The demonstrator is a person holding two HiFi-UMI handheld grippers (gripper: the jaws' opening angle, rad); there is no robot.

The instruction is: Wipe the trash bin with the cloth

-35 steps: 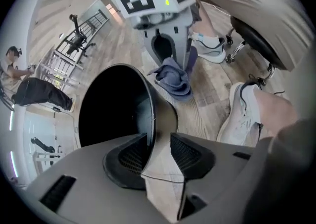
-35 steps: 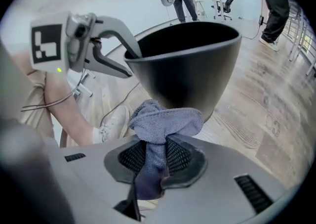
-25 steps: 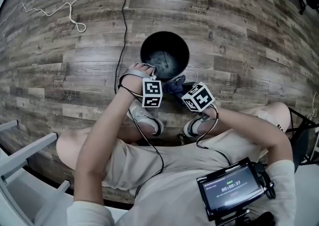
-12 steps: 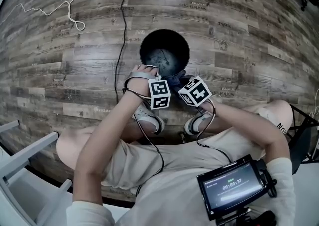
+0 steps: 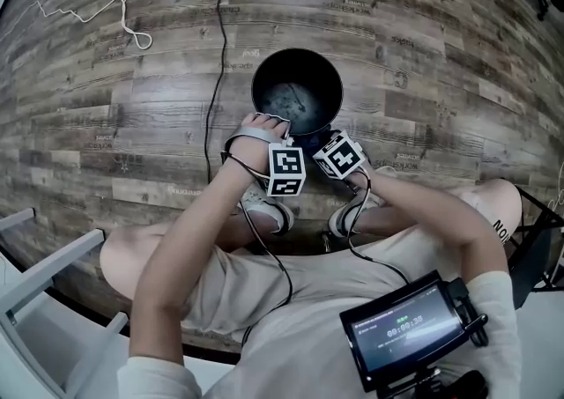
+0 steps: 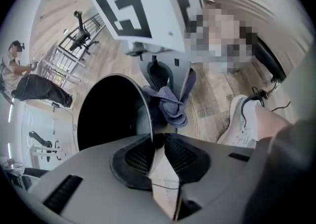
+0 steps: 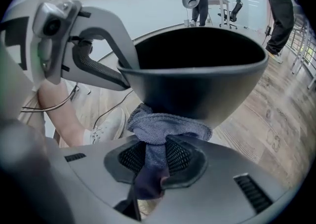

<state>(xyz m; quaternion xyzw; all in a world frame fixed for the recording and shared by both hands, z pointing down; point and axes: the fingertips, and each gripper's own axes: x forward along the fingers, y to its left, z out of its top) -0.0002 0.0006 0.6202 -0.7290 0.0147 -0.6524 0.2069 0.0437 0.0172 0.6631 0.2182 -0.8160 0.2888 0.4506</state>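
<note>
1. Well to the left, a thin white cord [image 5: 97, 14] and a black cable [image 5: 216, 62] trail over the grey-brown wood-plank floor [image 5: 441, 80].
2. Next comes the left gripper [image 5: 267, 119], pointing steeply down at the near-left edge of the round black plastic trash bin [image 5: 297, 51]. Seen from the left gripper view, its jaws [image 6: 157, 141] have just been closing; the bin's thin rim [image 6: 148, 114] runs in between them and the pads pinch it.
3. The bin stands upright on the floor, just ahead of the seated person's white shoes [image 5: 260, 208].
4. Right of it, the right gripper [image 5: 315, 136] sits close beside the left one, their marker cubes almost touching. Its jaws [image 7: 155, 144] are clamped on a blue-grey woven cloth [image 7: 163, 126], whose bunched top presses against the bin's outer wall [image 7: 197, 79], low on the near side.
5. From the left gripper view, the same cloth [image 6: 170, 107] hangs just beside the bin's wall.
</note>
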